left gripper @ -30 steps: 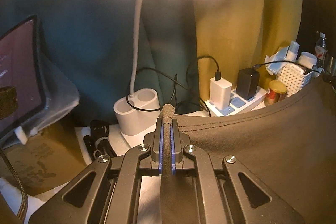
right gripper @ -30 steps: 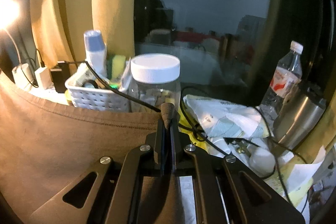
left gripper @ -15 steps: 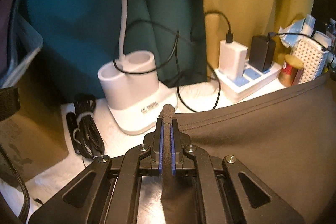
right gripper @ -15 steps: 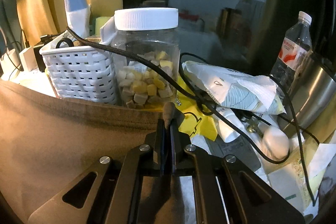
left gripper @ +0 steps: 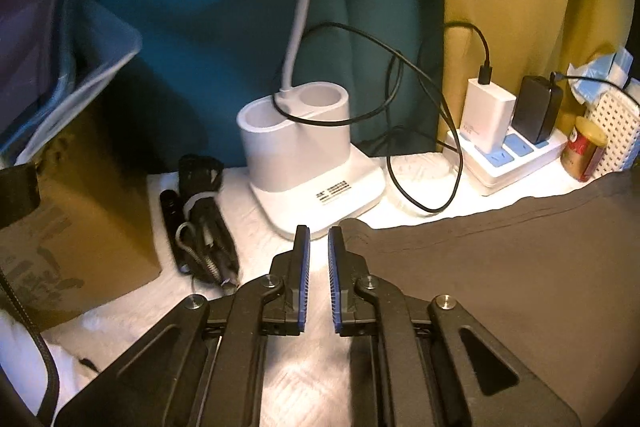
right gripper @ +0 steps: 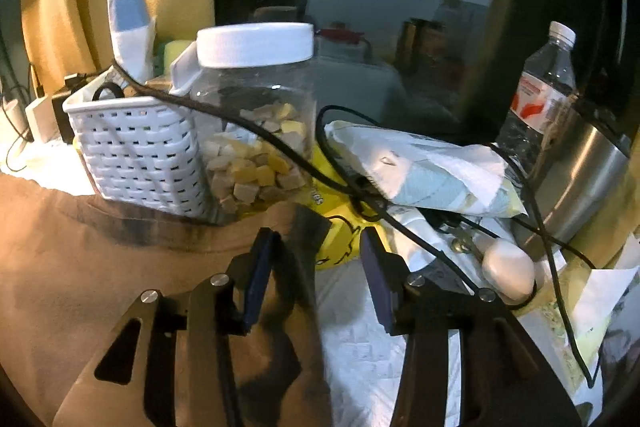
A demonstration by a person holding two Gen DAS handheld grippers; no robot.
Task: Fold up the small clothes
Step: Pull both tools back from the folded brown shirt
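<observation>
A brown garment [left gripper: 500,267] lies flat on the white table cover [left gripper: 260,235], its far hem running toward the right. My left gripper [left gripper: 319,239] is low over the table with its jaws opening. Only bare table shows between the blue pads, and the garment's left corner lies just right of the right finger [left gripper: 338,251]. In the right wrist view the same garment [right gripper: 100,267] fills the lower left. My right gripper [right gripper: 316,243] is also opening, and the garment's right corner lies loose between its spread pads, which do not press on it.
A white lamp base [left gripper: 308,155], a power strip with chargers [left gripper: 512,155], a bundled black cable [left gripper: 200,219] and a cardboard box [left gripper: 72,227] line the far and left sides. A white basket [right gripper: 140,155], snack jar [right gripper: 256,131], water bottle [right gripper: 540,99] and steel tumbler [right gripper: 580,179] crowd the right.
Both grippers were shut on the garment's corners and have sunk toward the table. Now both have let go, and the corners rest on the table.
</observation>
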